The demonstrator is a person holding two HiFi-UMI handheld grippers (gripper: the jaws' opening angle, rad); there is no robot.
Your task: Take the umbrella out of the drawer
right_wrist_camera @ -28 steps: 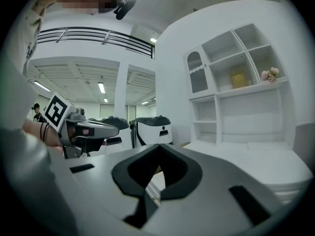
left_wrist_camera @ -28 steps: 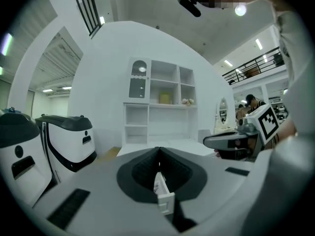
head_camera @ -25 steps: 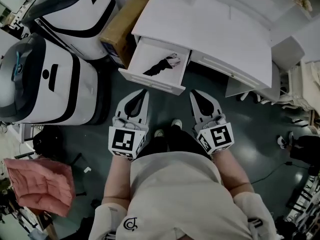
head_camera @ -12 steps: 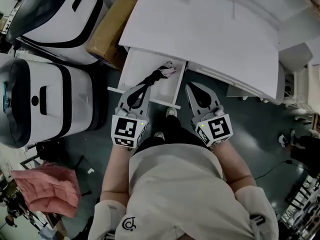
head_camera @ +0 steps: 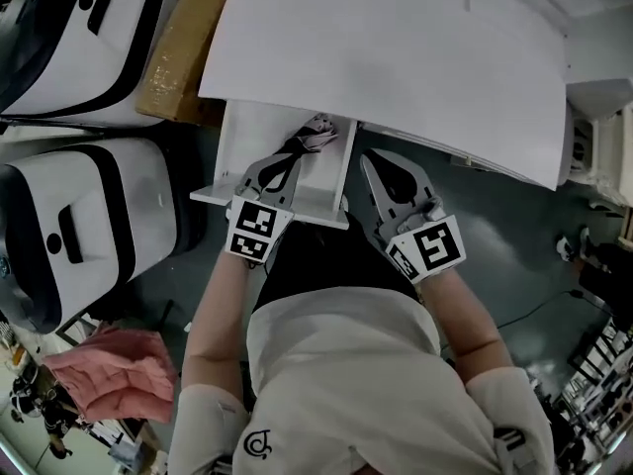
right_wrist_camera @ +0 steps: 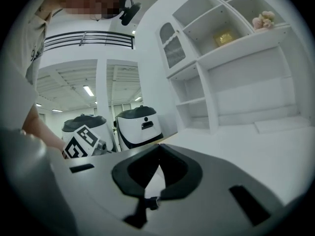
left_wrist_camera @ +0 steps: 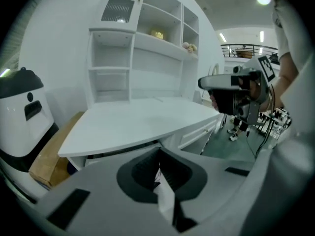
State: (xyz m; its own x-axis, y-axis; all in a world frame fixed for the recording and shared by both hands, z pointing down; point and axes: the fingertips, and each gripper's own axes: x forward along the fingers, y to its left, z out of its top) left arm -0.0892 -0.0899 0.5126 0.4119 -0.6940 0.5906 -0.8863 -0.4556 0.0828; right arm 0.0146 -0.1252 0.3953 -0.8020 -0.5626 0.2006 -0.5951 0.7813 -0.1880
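My left hand-held gripper [head_camera: 287, 159], jaws together, hangs over the drawer [head_camera: 237, 139], umbrella [head_camera: 311, 135] at its 1 o'clock; my right hand-held gripper [head_camera: 372, 162], also closed, sits at 3 o'clock.

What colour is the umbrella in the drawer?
The umbrella is mostly black with a pale end; head view shows it best.
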